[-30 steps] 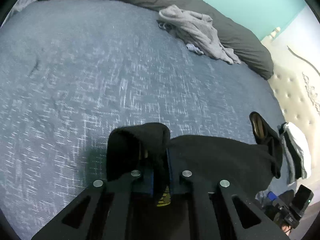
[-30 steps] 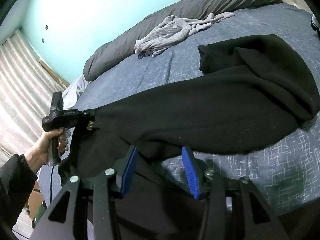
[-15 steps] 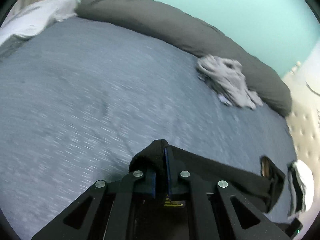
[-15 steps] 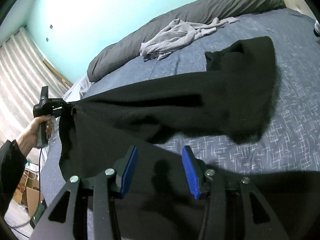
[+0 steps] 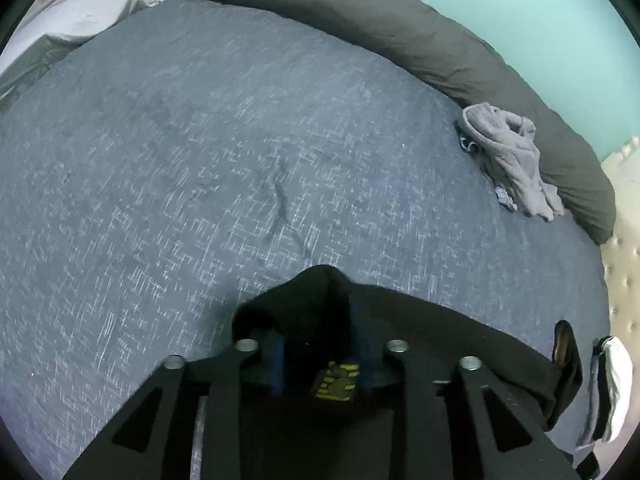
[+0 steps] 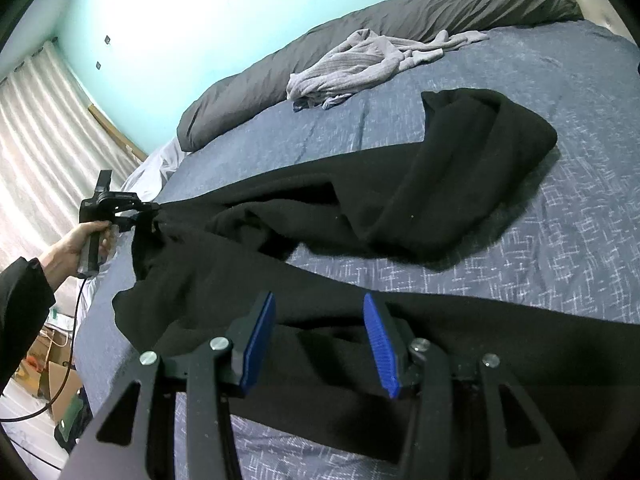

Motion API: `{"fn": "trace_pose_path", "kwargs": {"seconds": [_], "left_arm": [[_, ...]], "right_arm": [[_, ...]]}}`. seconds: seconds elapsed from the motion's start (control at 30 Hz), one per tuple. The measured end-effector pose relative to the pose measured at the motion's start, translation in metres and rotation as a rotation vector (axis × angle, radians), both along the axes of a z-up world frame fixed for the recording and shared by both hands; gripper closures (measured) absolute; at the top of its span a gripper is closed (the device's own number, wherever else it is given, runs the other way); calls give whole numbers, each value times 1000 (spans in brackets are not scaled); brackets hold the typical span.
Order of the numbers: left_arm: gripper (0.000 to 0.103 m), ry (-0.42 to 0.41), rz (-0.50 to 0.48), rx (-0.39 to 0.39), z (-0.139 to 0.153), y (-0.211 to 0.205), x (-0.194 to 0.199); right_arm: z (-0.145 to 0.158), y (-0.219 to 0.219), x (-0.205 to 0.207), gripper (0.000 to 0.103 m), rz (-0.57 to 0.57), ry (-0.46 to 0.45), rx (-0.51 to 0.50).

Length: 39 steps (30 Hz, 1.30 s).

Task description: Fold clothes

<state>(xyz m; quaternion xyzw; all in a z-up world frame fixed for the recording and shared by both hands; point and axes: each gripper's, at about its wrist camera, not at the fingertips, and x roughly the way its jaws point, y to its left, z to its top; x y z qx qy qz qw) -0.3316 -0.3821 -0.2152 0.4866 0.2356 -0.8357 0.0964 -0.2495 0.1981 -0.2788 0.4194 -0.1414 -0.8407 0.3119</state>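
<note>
Letting my left gripper (image 5: pixel 320 344), jaws just opening around the black fleece garment (image 6: pixel 440 184), release flat; right gripper (image 6: pixel 316 344) gapes empty above it.

The bed (image 6: pixel 560 248) has a slate-blue cover with little white crosshatch flecks all over, and a plain charcoal-grey duvet (image 6: pixel 400 28) is bunched along the far side against a flat mint-turquoise wall (image 6: pixel 180 8). The garment (image 6: pixel 420 184) is solid black, no print at all, and the crumpled top (image 6: pixel 360 64) is pale grey with a ribbed texture. Both grippers are matte black, the right gripper (image 6: pixel 320 340) with bright blue ribbed pads (image 6: pixel 380 344), plus cream-and-white striped curtains (image 6: pixel 40 140) and a cream tufted headboard (image 5: pixel 624 264).
</note>
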Motion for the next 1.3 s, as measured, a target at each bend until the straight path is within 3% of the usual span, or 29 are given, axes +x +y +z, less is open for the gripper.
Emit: {"fn": "trace_pose_path", "kwargs": {"seconds": [0.17,0.43,0.77,1.0,1.3], "left_arm": [[54,21,14,39,10,-20,40],[52,-63,-38,108,-22,-4,121],[44,-63,-43,191,-30,12,194],[41,-66,7,218,-42,11,215],[41,-101,-44,160,-69,29,206]], "right_arm": [[5,2,2,56,-1,7,-14],[12,3,6,56,-11,15,-50],[13,2,10,56,-10,6,-61],[13,4,12,56,-17,4,-69],[10,2,10,56,-17,-3,-60]]}}
